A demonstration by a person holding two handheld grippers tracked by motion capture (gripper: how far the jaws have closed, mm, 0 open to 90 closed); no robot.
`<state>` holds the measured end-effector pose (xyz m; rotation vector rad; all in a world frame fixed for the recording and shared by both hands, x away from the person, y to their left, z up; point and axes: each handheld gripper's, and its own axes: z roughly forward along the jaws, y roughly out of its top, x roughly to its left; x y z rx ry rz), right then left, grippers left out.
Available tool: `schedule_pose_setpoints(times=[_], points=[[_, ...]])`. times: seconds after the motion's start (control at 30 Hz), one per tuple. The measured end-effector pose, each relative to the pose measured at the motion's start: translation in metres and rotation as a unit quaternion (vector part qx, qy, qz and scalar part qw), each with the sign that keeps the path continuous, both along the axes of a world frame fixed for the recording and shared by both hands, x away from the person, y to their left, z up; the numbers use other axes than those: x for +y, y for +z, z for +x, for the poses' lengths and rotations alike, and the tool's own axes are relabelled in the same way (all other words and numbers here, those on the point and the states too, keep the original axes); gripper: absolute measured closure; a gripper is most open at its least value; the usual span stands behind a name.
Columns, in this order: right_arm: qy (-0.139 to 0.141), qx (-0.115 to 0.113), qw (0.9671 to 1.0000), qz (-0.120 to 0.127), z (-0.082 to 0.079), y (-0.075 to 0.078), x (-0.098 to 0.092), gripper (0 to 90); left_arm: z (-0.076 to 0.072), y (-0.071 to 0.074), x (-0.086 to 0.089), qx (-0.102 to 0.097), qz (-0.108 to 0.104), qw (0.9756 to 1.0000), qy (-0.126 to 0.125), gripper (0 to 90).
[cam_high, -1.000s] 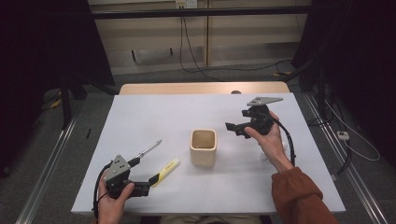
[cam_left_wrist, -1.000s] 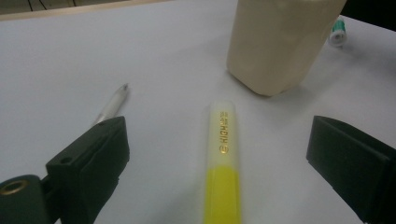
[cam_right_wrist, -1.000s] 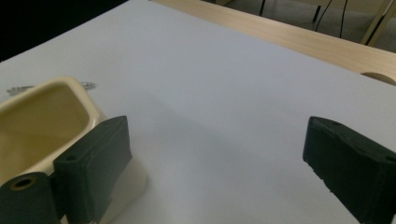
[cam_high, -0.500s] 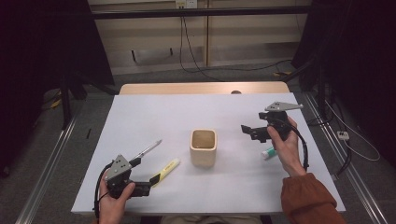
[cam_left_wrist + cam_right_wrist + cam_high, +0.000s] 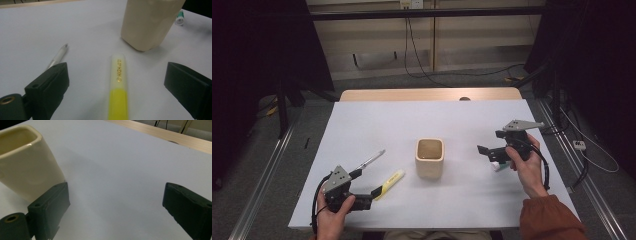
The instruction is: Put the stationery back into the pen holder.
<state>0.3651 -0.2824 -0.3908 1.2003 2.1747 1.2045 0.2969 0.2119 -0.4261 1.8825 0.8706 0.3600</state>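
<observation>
A cream ceramic cup (image 5: 430,159) stands upright at the table's middle. A yellow highlighter (image 5: 389,182) lies to its front left, with a silver pen (image 5: 369,161) beside it. My left gripper (image 5: 366,183) rests near the front left edge, open, its jaws either side of the highlighter's (image 5: 119,82) near end without touching it. The pen (image 5: 58,56) lies just beyond the left jaw. My right gripper (image 5: 488,152) hangs open right of the cup, held over a small green-and-white item (image 5: 498,166). In the right gripper view, the right gripper (image 5: 116,197) has bare table between its jaws, and the cup (image 5: 25,165) is at the left.
The white table (image 5: 377,125) ends in a wooden strip (image 5: 427,95) at the back. Metal rails run along both sides on the floor, and cables trail behind. The green-capped item (image 5: 180,18) shows past the cup (image 5: 150,22) in the left gripper view.
My right gripper has moved right and toward the front, away from the cup, and now sits lower over the green-and-white item. The left gripper has stayed put.
</observation>
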Motion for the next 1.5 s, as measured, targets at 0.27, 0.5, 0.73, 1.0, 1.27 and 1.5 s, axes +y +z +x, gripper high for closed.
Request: schedule_pose_setpoints(times=[0.27,0.5,0.73,1.0,1.27,1.5], points=[[-0.012,0.003,0.9992,0.038,-0.009,-0.006,-0.018,12.3,0.0,0.0,0.0,0.0,0.0,1.0,0.0,5.7],[-0.008,-0.006,0.9996,0.027,-0.014,-0.011,-0.031,10.9,-0.001,0.002,-0.003,-0.005,0.003,1.0,-0.003,5.7],[0.016,-0.006,0.9997,0.02,-0.019,-0.009,-0.059,10.4,0.0,0.001,-0.004,-0.005,0.005,1.0,-0.004,5.8],[0.018,0.015,0.9997,-0.001,-0.014,-0.013,-0.087,7.9,-0.002,0.003,-0.004,-0.014,0.002,0.9999,-0.003,5.9],[0.056,0.046,0.9947,-0.074,-0.007,-0.011,-0.087,9.2,-0.001,0.002,-0.005,-0.012,0.005,0.9999,-0.006,5.9],[0.136,0.073,0.9812,-0.116,0.012,-0.01,-0.087,8.5,-0.001,0.002,-0.005,-0.011,0.007,0.9999,-0.006,5.9]])
